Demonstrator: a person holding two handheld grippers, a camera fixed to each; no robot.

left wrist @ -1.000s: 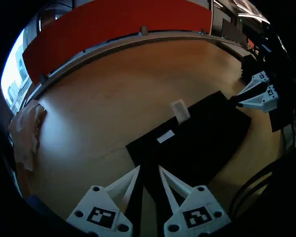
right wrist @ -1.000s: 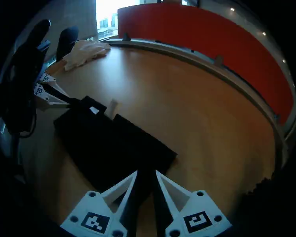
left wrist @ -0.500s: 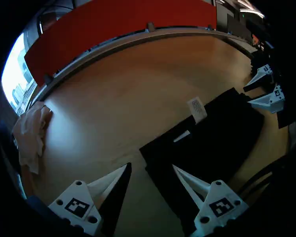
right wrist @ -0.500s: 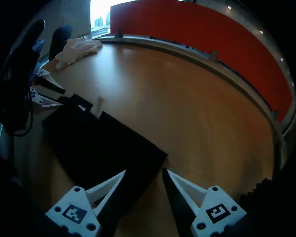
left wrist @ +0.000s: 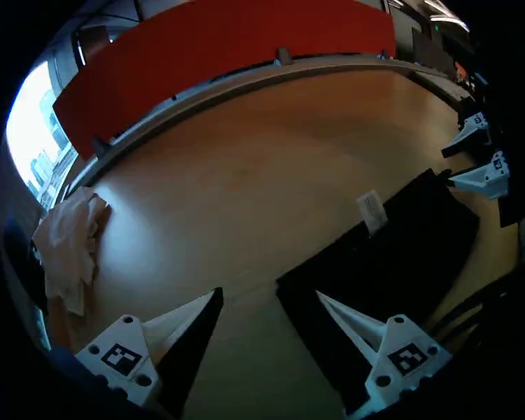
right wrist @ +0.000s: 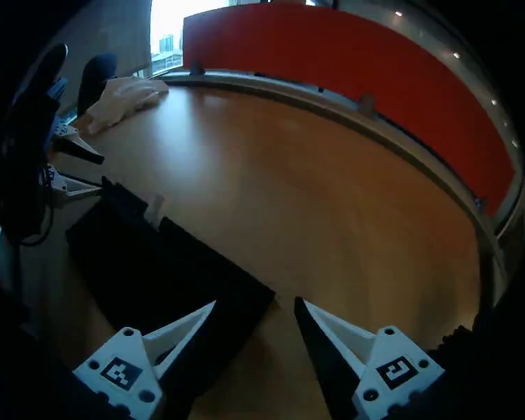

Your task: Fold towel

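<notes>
Towel (left wrist: 395,259): black, lying flat on the wooden table (left wrist: 262,161); a white tag (left wrist: 372,211) sticks out at its far edge.
Left gripper (left wrist: 268,292): jaws wide apart, holding nothing; one towel corner lies between its fingers.
Right gripper (right wrist: 255,302): jaws wide apart, holding nothing; poised at the towel's opposite end corner.
Open room: bare tabletop from the towel's far edge to the red panel (left wrist: 220,49).
Beige cloth (left wrist: 66,245): crumpled, well apart from the towel, at the table's rim.
</notes>
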